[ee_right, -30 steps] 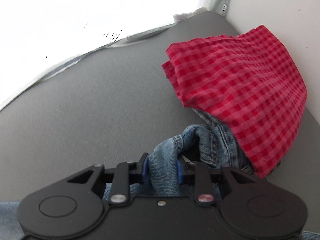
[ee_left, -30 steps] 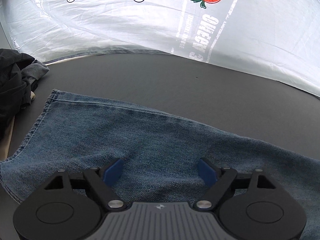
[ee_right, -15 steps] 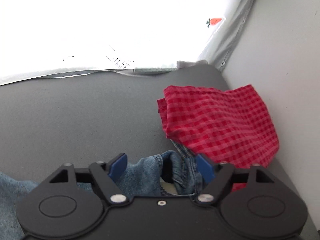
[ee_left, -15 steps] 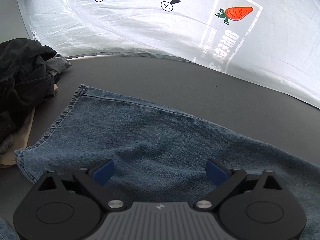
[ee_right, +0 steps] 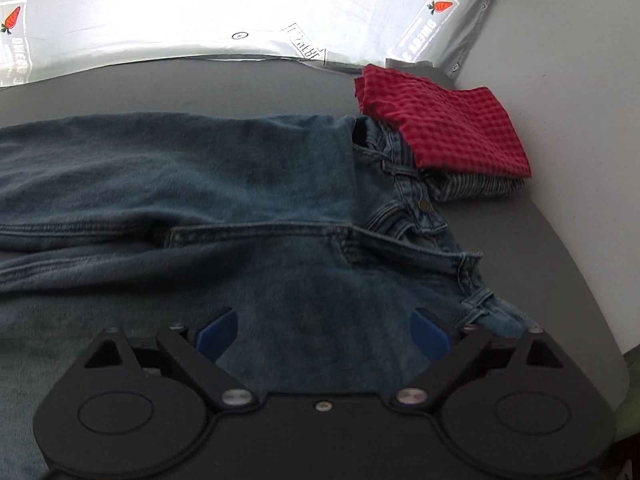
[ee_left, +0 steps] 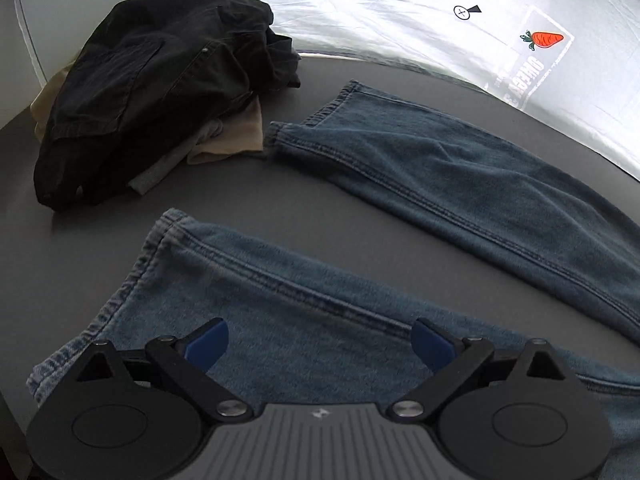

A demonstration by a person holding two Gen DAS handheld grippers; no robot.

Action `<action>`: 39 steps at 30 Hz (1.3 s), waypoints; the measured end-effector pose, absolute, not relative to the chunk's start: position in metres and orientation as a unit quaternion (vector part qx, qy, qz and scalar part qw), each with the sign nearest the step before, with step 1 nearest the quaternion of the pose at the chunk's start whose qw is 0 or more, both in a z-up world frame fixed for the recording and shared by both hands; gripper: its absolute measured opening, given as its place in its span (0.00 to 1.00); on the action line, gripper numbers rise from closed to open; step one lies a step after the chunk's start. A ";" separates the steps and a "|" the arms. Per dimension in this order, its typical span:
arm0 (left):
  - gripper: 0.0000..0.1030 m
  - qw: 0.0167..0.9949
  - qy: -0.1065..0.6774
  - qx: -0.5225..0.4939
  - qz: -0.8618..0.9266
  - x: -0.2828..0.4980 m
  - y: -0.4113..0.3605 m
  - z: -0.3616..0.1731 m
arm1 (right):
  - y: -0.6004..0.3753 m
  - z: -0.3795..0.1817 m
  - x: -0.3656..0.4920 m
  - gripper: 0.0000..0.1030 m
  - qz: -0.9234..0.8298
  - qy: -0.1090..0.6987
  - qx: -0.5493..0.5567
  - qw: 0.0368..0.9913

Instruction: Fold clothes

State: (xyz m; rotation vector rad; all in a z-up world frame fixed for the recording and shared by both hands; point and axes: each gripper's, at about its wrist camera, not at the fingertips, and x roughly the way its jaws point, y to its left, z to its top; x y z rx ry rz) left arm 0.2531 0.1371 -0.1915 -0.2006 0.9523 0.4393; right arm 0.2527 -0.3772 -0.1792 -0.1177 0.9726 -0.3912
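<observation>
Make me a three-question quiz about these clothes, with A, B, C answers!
1. Where does the folded red checked cloth lie?
A. on a striped folded garment
B. on the black pile
C. in a gripper

2. What colour is the crumpled heap of clothes on top?
A. yellow
B. black
C. pink

3. How is the left gripper?
A. shut on denim
B. open
C. holding a sock

Answers:
1 A, stripes show beneath it.
2 B, dark fabric covers the heap.
3 B, its blue pads stand wide apart over the blue denim jeans.
</observation>
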 end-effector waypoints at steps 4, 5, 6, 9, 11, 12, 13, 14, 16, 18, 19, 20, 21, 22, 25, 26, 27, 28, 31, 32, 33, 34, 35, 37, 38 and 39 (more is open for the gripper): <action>0.95 0.859 0.450 -0.126 0.209 0.230 0.152 -0.190 | -0.348 -0.186 0.231 0.91 -0.157 0.481 -0.075 0.859; 0.95 0.862 0.445 -0.128 0.207 0.230 0.155 -0.187 | -0.340 -0.185 0.231 0.91 -0.149 0.480 -0.078 0.861; 0.95 0.865 0.440 -0.129 0.203 0.231 0.158 -0.183 | -0.330 -0.183 0.233 0.91 -0.137 0.478 -0.081 0.864; 0.95 0.882 0.419 -0.118 0.179 0.242 0.170 -0.169 | -0.299 -0.178 0.242 0.93 -0.101 0.471 -0.079 0.873; 0.95 0.893 0.407 -0.107 0.161 0.255 0.182 -0.159 | -0.275 -0.178 0.253 0.95 -0.074 0.467 -0.073 0.878; 0.95 0.897 0.403 -0.099 0.154 0.262 0.189 -0.154 | -0.261 -0.178 0.261 0.95 -0.063 0.467 -0.069 0.879; 0.95 0.901 0.398 -0.090 0.147 0.272 0.195 -0.151 | -0.251 -0.178 0.268 0.95 -0.058 0.468 -0.062 0.880; 0.95 0.906 0.392 -0.081 0.138 0.281 0.200 -0.148 | -0.239 -0.177 0.277 0.95 -0.054 0.467 -0.050 0.881; 0.95 0.914 0.383 -0.062 0.119 0.303 0.211 -0.142 | -0.218 -0.176 0.298 0.96 -0.047 0.462 -0.014 0.886; 0.95 0.921 0.377 -0.042 0.093 0.327 0.223 -0.140 | -0.197 -0.175 0.320 0.97 -0.040 0.454 0.028 0.890; 0.95 0.923 0.374 -0.035 0.083 0.341 0.228 -0.141 | -0.187 -0.176 0.332 0.97 -0.040 0.451 0.037 0.891; 0.95 0.925 0.373 -0.028 0.075 0.355 0.231 -0.142 | -0.177 -0.177 0.345 0.97 -0.040 0.448 0.046 0.892; 0.95 0.926 0.371 -0.021 0.066 0.369 0.235 -0.143 | -0.166 -0.179 0.359 0.97 -0.040 0.445 0.050 0.893; 0.95 0.928 0.369 -0.014 0.058 0.383 0.239 -0.144 | -0.154 -0.181 0.373 0.97 -0.040 0.442 0.052 0.894; 0.95 0.931 0.363 0.007 0.032 0.425 0.250 -0.147 | -0.120 -0.189 0.419 0.97 -0.033 0.426 0.044 0.903; 0.95 0.931 0.363 0.014 0.025 0.439 0.252 -0.149 | -0.110 -0.193 0.432 0.97 -0.034 0.422 0.036 0.905; 0.95 0.931 0.364 0.021 0.019 0.453 0.254 -0.153 | -0.101 -0.197 0.445 0.97 -0.035 0.419 0.027 0.907; 0.95 0.930 0.366 0.025 0.009 0.467 0.255 -0.157 | -0.094 -0.203 0.455 0.97 -0.040 0.420 0.017 0.907; 0.93 0.925 0.378 0.039 -0.016 0.508 0.258 -0.175 | -0.078 -0.225 0.483 0.97 -0.058 0.439 -0.003 0.896; 0.92 0.924 0.380 0.041 -0.018 0.517 0.259 -0.180 | -0.079 -0.229 0.487 1.00 -0.063 0.439 0.008 0.896; 0.89 0.923 0.381 0.037 -0.018 0.526 0.260 -0.184 | -0.082 -0.230 0.487 1.00 -0.066 0.431 0.028 0.900; 0.84 0.922 0.386 0.028 -0.018 0.535 0.263 -0.190 | -0.083 -0.231 0.488 1.00 -0.067 0.427 0.031 0.901; 0.81 0.919 0.393 0.018 -0.017 0.543 0.266 -0.195 | -0.083 -0.231 0.486 1.00 -0.061 0.423 0.024 0.904; 0.74 0.914 0.406 -0.005 -0.013 0.558 0.273 -0.205 | -0.085 -0.232 0.483 1.00 -0.049 0.413 0.018 0.909; 0.73 0.912 0.409 -0.010 -0.011 0.562 0.275 -0.208 | -0.085 -0.232 0.481 1.00 -0.045 0.409 0.015 0.911; 0.70 0.911 0.412 -0.013 -0.011 0.566 0.276 -0.212 | -0.086 -0.232 0.480 1.00 -0.043 0.406 0.014 0.913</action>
